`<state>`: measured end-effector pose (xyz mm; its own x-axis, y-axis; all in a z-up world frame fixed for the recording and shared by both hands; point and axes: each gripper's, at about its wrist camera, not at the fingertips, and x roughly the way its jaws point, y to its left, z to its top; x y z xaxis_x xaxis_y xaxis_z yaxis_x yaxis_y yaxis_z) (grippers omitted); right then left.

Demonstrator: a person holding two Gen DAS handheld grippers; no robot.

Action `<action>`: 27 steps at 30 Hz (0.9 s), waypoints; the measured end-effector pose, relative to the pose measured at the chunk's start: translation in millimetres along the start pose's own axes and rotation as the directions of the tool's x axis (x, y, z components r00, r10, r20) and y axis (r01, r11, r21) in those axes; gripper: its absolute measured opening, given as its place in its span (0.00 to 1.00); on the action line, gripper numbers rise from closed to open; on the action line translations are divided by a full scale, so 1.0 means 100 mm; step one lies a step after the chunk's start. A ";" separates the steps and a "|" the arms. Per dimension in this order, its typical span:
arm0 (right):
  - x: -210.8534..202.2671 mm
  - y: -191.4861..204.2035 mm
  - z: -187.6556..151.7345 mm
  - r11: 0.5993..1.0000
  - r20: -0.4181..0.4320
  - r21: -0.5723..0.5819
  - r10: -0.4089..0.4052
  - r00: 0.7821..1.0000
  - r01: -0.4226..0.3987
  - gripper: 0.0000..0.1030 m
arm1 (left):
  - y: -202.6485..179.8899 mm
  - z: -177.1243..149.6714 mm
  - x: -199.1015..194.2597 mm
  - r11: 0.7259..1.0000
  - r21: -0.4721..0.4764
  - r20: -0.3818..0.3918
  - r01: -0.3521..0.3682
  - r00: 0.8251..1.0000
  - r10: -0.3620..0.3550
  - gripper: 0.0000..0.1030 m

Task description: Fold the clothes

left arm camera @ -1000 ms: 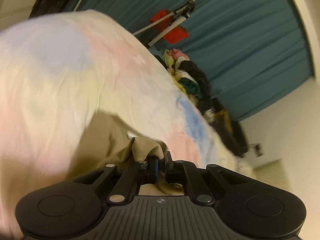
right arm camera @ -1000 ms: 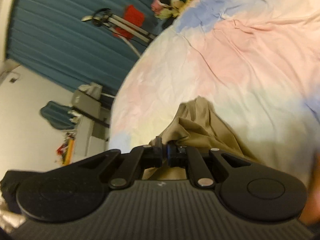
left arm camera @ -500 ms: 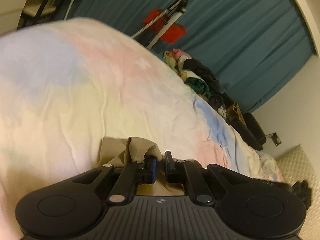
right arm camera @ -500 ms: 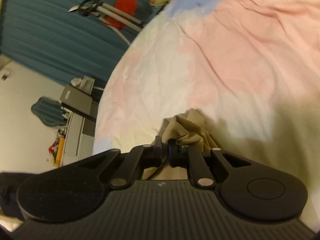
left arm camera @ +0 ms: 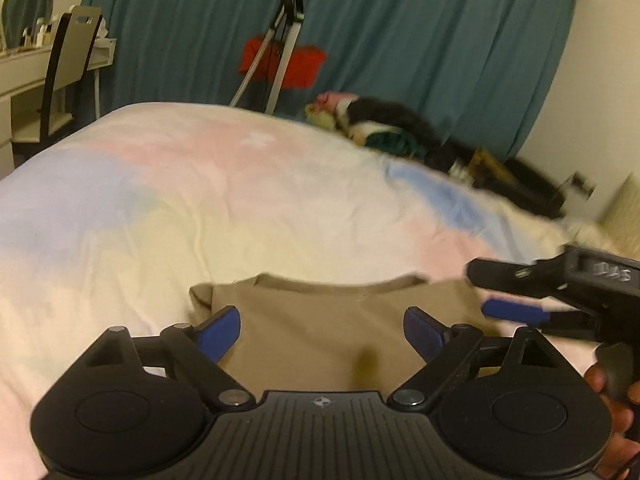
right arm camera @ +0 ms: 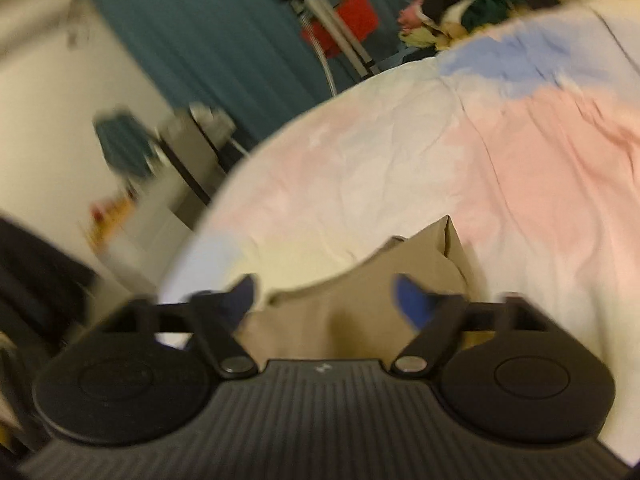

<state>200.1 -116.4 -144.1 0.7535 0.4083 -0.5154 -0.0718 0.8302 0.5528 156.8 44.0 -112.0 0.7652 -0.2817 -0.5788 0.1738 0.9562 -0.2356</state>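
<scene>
A tan garment (left arm camera: 320,328) lies flat on the pastel bedspread (left arm camera: 224,200), its far edge straight across. My left gripper (left arm camera: 322,326) stands open just above the garment's near part, nothing between its blue pads. In the left wrist view the right gripper (left arm camera: 520,294) comes in from the right, held by a hand (left arm camera: 612,400), over the garment's right edge. In the blurred right wrist view the tan garment (right arm camera: 360,300) lies under my right gripper (right arm camera: 328,296), which is open and holds nothing. The garment's near part is hidden behind both gripper bodies.
A heap of mixed clothes (left arm camera: 384,128) sits at the bed's far right side. Behind it hang teal curtains (left arm camera: 400,32), with a tripod (left arm camera: 284,40) and red item in front. A chair and white desk (left arm camera: 60,72) stand at the left.
Both grippers were shut on bunched tan cloth; both have opened and let it go. The garment now lies spread flat on the bed, and both views have swung level.
</scene>
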 end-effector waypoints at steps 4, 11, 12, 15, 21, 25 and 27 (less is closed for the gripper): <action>0.38 0.07 -0.08 0.982 -0.037 -0.149 -0.127 0.991 0.120 0.34 | 0.06 -0.06 0.26 0.997 0.022 -0.050 -0.075 0.996 0.076 0.85; 0.34 -0.01 0.02 0.972 -0.001 -0.165 -0.168 0.986 0.166 0.37 | 0.34 0.05 0.19 0.992 -0.120 -0.027 -0.049 0.999 0.047 0.86; 0.27 -0.04 0.06 0.977 0.014 -0.143 -0.159 0.987 0.159 0.44 | 0.40 0.07 0.16 0.989 -0.139 -0.019 -0.055 0.998 0.053 0.86; 0.12 -0.18 0.16 0.985 0.049 -0.075 -0.155 0.987 0.158 0.67 | 0.58 0.10 0.16 0.979 -0.191 -0.021 -0.072 0.997 0.069 0.86; 0.32 -0.45 0.15 0.981 -0.034 0.025 -0.190 0.981 0.190 0.66 | 0.74 0.15 0.46 0.974 -0.224 -0.107 -0.041 0.994 0.017 0.71; 0.38 -0.51 0.08 0.978 -0.062 0.060 -0.198 0.978 0.201 0.30 | 0.75 0.16 0.51 0.977 -0.215 -0.105 -0.020 0.994 -0.003 0.27; 0.35 -0.49 0.07 0.980 -0.056 0.075 -0.179 0.982 0.183 0.14 | 0.74 0.18 0.46 0.979 -0.200 -0.087 -0.040 0.996 0.023 0.14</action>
<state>234.4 -145.4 -184.3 0.7164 0.2739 -0.6417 0.1161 0.8601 0.4967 215.5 102.8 -141.7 0.7122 -0.2659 -0.6497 0.0158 0.9313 -0.3639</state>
